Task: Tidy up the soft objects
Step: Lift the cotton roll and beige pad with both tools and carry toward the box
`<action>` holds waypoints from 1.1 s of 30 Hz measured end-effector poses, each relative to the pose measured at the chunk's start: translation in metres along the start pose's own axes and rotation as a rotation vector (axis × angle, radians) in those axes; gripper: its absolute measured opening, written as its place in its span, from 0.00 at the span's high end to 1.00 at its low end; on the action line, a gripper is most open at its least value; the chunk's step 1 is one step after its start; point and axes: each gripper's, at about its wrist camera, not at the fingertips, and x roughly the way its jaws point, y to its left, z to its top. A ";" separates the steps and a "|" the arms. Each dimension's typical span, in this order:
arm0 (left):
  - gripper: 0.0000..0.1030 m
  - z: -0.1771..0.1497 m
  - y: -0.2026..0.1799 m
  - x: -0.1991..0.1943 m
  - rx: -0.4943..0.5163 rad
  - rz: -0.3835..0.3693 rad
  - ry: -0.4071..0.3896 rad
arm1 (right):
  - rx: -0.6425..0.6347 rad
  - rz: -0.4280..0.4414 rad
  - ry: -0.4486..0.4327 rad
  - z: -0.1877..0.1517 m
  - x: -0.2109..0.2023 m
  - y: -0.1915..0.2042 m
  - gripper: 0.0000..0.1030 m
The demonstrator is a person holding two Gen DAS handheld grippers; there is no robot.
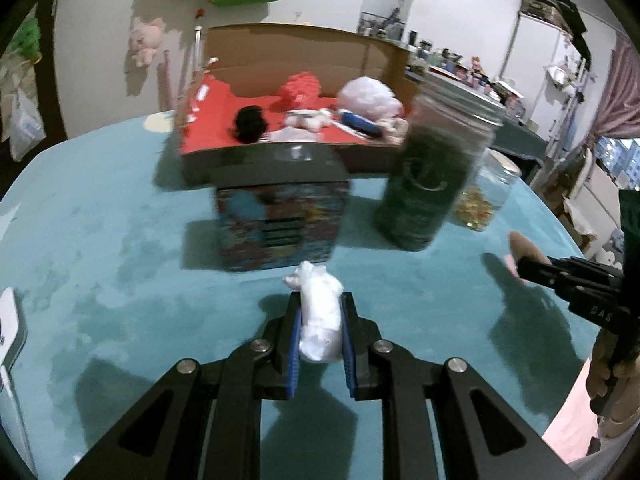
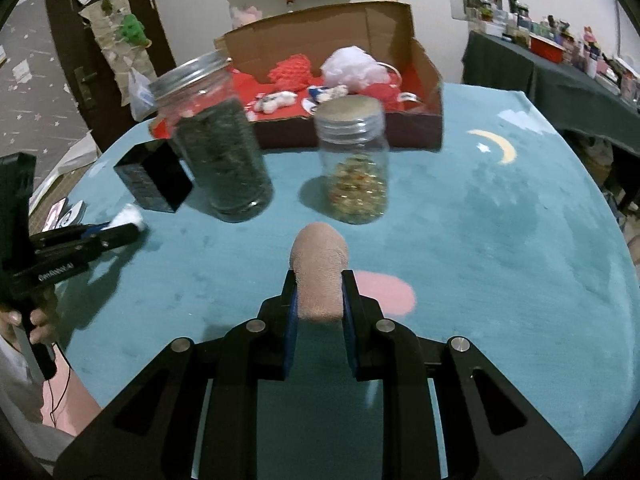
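In the left wrist view, the left gripper (image 1: pixel 321 312) is clamping a white soft wad (image 1: pixel 320 316) between its blue pads (image 1: pixel 295 350) above the teal table (image 1: pixel 120 260), with a patterned box (image 1: pixel 280 228), a green-filled jar (image 1: pixel 432 176) and an open cardboard box (image 1: pixel 280 132) holding other soft things lying ahead. In the right wrist view, the right gripper (image 2: pixel 319 296) is squeezing a tan soft roll (image 2: pixel 319 272) over the same table (image 2: pixel 500 240), with a smaller jar (image 2: pixel 356 164) standing just beyond it and the cardboard box (image 2: pixel 424 120) farther back.
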 end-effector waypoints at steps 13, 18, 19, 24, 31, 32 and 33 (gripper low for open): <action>0.82 -0.005 0.041 -0.010 -0.066 0.068 0.010 | 0.024 -0.026 0.013 0.003 -0.001 -0.020 0.82; 0.82 -0.002 0.051 -0.009 -0.067 0.085 0.008 | 0.026 -0.029 0.018 0.004 0.000 -0.024 0.82; 0.82 -0.002 0.054 -0.009 -0.066 0.089 0.009 | 0.028 -0.029 0.019 0.004 0.000 -0.025 0.82; 0.82 -0.002 0.064 -0.005 -0.074 0.100 0.016 | 0.049 -0.014 0.021 0.007 0.002 -0.036 0.82; 0.82 0.004 0.073 -0.004 -0.058 0.105 0.007 | 0.040 -0.010 0.018 0.018 0.005 -0.045 0.82; 0.82 0.006 0.075 -0.003 -0.054 0.093 0.007 | 0.031 -0.009 0.017 0.021 0.005 -0.046 0.82; 0.82 0.008 0.077 -0.003 -0.050 0.085 0.005 | 0.026 -0.003 0.017 0.024 0.006 -0.047 0.82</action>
